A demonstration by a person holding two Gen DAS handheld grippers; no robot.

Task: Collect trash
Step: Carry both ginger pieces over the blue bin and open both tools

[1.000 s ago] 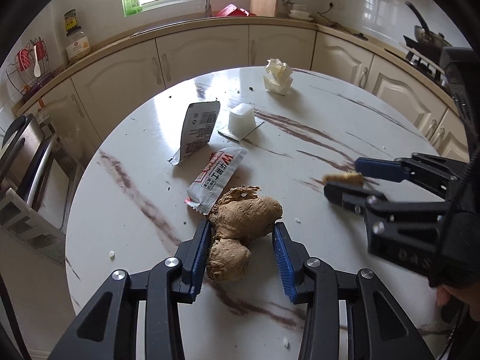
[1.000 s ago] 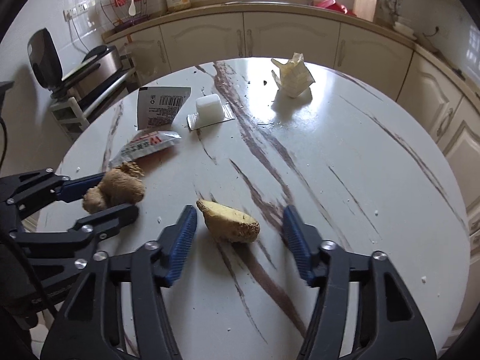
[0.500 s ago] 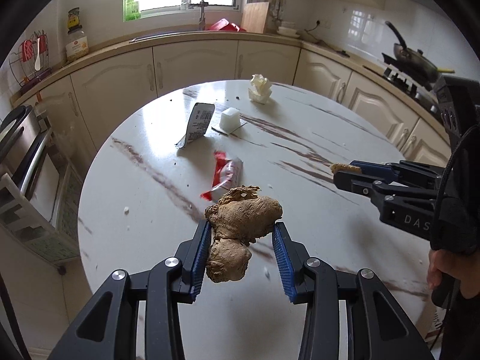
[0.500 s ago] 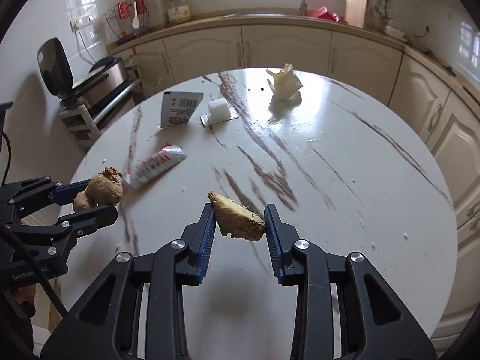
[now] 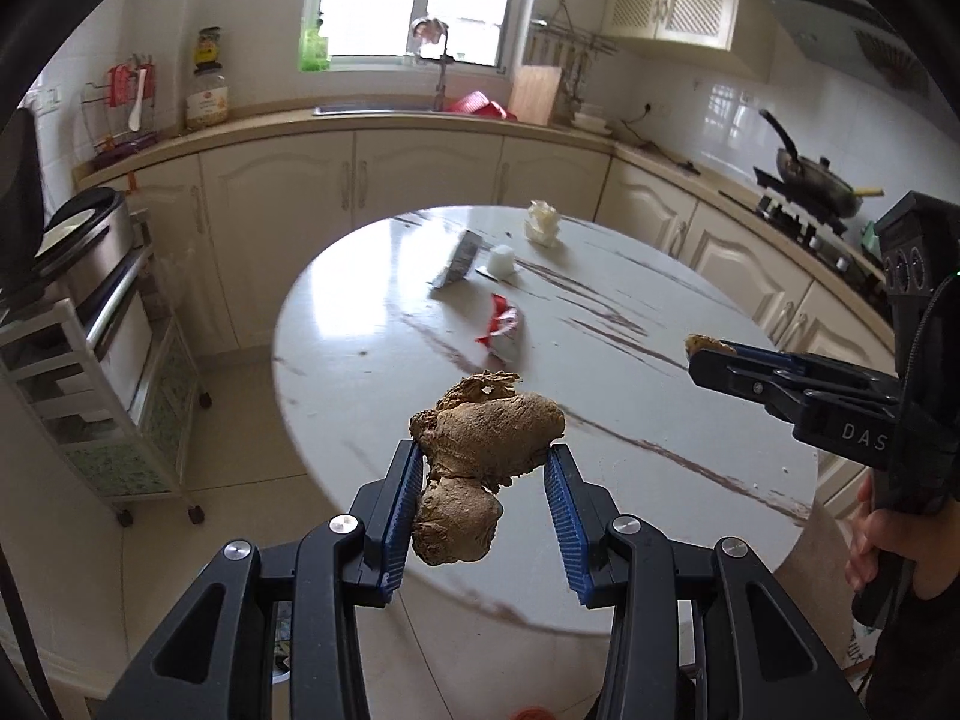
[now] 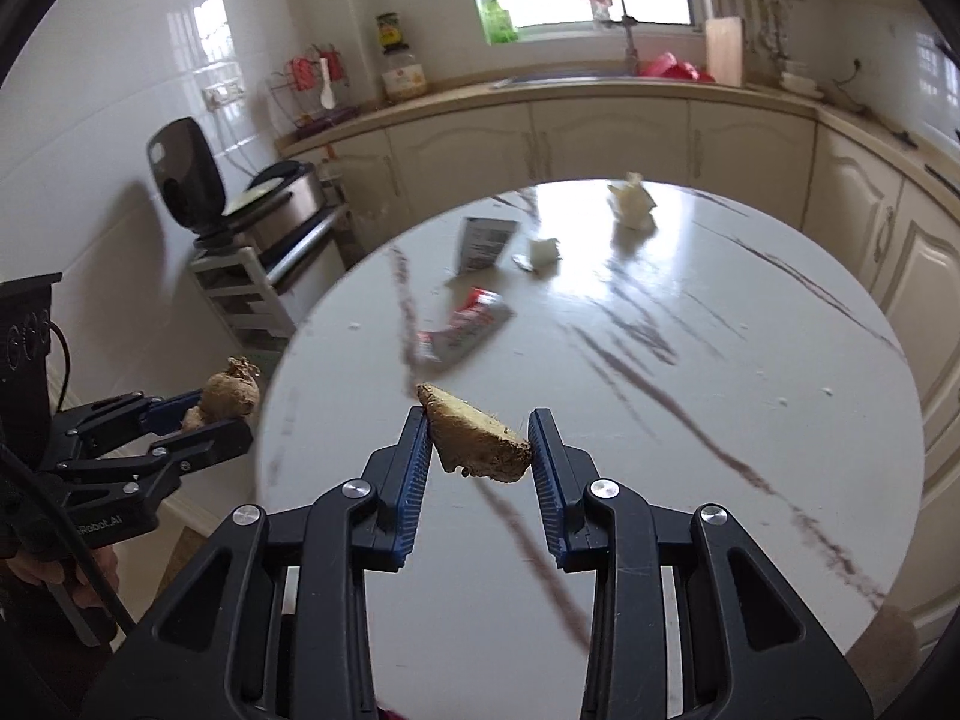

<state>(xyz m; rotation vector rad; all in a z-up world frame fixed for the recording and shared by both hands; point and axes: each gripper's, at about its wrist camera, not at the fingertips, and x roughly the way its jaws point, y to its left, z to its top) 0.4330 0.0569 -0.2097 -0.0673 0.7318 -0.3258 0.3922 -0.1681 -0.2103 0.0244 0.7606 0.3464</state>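
The left gripper (image 5: pixel 483 468) clamped a knobby ginger root (image 5: pixel 480 456), held above the table (image 5: pixel 630 420) edge. The right gripper (image 6: pixel 480 450) pinched a ginger slice (image 6: pixel 477 441) over the table. 2 wrappers (image 5: pixel 504 333), a white cup (image 5: pixel 501 258) and crumpled tissue (image 5: pixel 543 223) lay farther back.

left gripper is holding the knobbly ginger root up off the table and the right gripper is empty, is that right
Not quite: the right gripper is not empty. The right wrist view shows its blue pads clamped on a smaller cut piece of ginger. The rest stands: the left gripper holds the knobbly ginger root above the table.
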